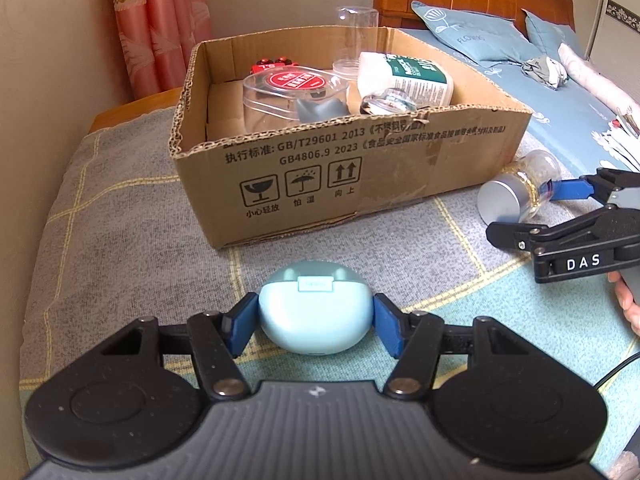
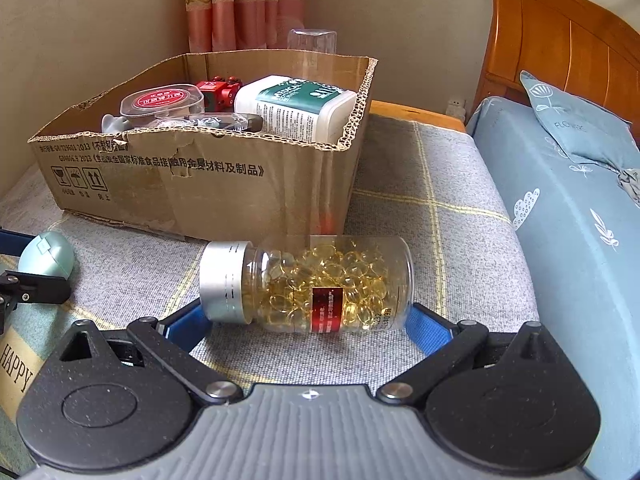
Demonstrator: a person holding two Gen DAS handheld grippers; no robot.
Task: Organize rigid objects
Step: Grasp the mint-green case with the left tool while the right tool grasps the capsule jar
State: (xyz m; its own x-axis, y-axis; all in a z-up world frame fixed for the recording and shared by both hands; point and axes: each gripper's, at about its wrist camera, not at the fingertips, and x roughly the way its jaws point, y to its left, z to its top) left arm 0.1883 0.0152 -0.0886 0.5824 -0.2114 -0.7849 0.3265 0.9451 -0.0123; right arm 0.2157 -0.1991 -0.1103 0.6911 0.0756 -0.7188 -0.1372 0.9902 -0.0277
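A pale green earbud case [image 1: 316, 308] rests on the checked blanket, and my left gripper [image 1: 314, 320] is shut on it with a blue pad pressed to each side. The case also shows at the left edge of the right wrist view [image 2: 46, 258]. A clear bottle of yellow capsules [image 2: 320, 284] with a silver cap lies on its side in front of the cardboard box [image 2: 224, 188]. My right gripper [image 2: 308, 326] spans it lengthwise, one pad against the cap and one against the base. From the left wrist view that gripper [image 1: 524, 212] holds the bottle [image 1: 520, 188] at the right.
The open cardboard box [image 1: 360, 184] holds a white bottle [image 1: 404, 76], a clear tub with a red lid [image 1: 296, 88], a red toy, a glass jar and a tall clear cup. A bed with blue pillows [image 2: 576, 120] and a wooden headboard lies to the right. Pink curtains hang behind.
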